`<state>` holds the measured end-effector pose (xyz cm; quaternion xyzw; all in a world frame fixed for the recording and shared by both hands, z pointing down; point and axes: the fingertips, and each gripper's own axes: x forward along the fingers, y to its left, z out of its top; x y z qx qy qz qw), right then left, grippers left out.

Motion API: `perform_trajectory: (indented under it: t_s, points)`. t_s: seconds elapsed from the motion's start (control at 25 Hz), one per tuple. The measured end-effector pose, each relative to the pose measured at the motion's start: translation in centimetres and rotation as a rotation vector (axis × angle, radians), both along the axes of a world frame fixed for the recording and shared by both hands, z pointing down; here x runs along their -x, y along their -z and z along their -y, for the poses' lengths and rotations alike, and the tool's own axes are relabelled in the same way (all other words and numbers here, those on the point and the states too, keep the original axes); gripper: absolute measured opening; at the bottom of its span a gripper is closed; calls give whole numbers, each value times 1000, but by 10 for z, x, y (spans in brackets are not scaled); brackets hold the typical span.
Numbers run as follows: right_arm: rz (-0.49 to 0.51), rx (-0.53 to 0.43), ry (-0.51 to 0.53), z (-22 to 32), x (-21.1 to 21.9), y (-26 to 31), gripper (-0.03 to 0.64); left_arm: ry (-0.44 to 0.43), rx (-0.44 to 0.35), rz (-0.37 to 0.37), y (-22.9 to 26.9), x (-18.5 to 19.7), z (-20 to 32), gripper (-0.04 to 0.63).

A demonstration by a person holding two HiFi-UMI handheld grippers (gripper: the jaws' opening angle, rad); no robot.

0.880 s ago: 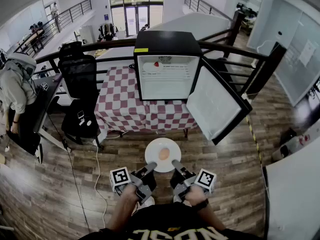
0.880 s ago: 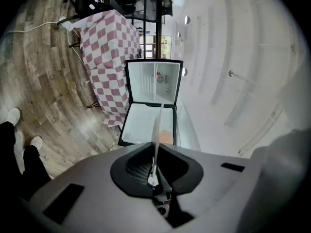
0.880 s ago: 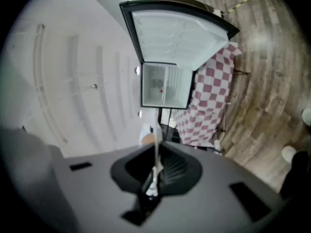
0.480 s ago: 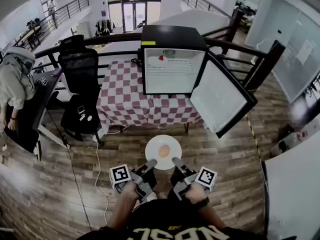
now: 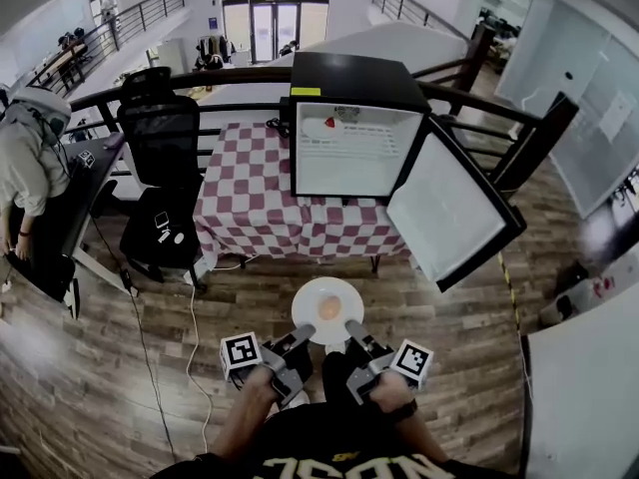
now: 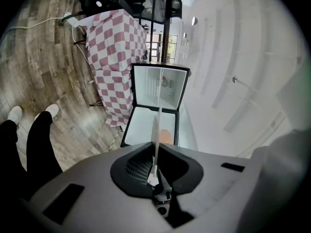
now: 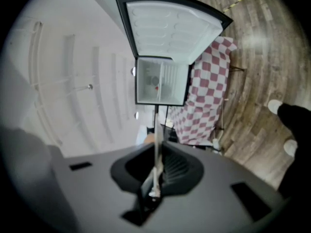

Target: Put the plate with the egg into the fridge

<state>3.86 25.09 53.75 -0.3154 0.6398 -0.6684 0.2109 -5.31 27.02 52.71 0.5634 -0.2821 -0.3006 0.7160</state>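
A white plate [image 5: 312, 295] with a brownish egg [image 5: 328, 308] on it is held level in front of me, over the wooden floor. My left gripper [image 5: 303, 336] is shut on the plate's near left rim and my right gripper [image 5: 350, 327] is shut on its near right rim. In the left gripper view the plate [image 6: 156, 135] shows edge-on between the jaws, with the egg [image 6: 166, 136] beside it. The right gripper view shows the plate's edge [image 7: 156, 144] the same way. Ahead, the small black fridge [image 5: 350, 78] stands on a checked table, its door [image 5: 449, 213] swung open to the right.
The red-and-white checked tablecloth [image 5: 250, 203] hangs over the table under the fridge. A black office chair [image 5: 160, 168] stands left of it, and a person in a hooded top [image 5: 25, 168] is at a desk at far left. A dark railing [image 5: 499, 118] runs behind.
The fridge and table sit slightly nearer and further right in the head view. The plate stays gripped by both grippers, which keep their hold.
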Motion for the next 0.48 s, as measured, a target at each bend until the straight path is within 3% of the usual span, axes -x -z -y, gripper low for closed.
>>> perform_trajectory:
  t_s: [0.28, 0.36, 0.48]
  points:
    - [77, 22, 48, 90, 13, 6, 35, 94, 35, 48, -2, 12, 78, 32]
    - [100, 7, 72, 123, 12, 12, 35, 119, 2, 84, -2, 13, 111, 32]
    - [106, -18, 120, 166, 10, 14, 35, 168, -39, 74, 2, 10, 152, 33]
